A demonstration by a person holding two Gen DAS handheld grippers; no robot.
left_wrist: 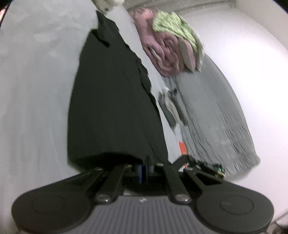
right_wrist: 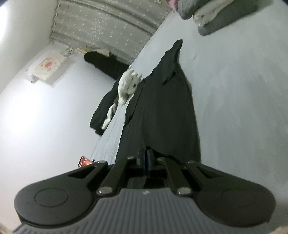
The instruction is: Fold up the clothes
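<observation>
A long black garment [left_wrist: 111,100] lies stretched out on the pale grey bed surface [left_wrist: 36,90]. My left gripper [left_wrist: 144,164] is shut on its near edge, blue pads pressed together with the cloth pinched between them. In the right wrist view the same black garment [right_wrist: 162,111] runs away from me, and my right gripper [right_wrist: 145,158] is shut on its near edge too. The far end of the garment tapers to a point near the bed's edge.
A pink bundle [left_wrist: 162,52] with a green patterned cloth [left_wrist: 178,28] and a grey ribbed blanket [left_wrist: 216,111] lie to the right. A white fluffy item [right_wrist: 127,86], dark clothes [right_wrist: 102,111], folded grey and white stack [right_wrist: 216,16] and a phone [right_wrist: 84,161] surround the bed.
</observation>
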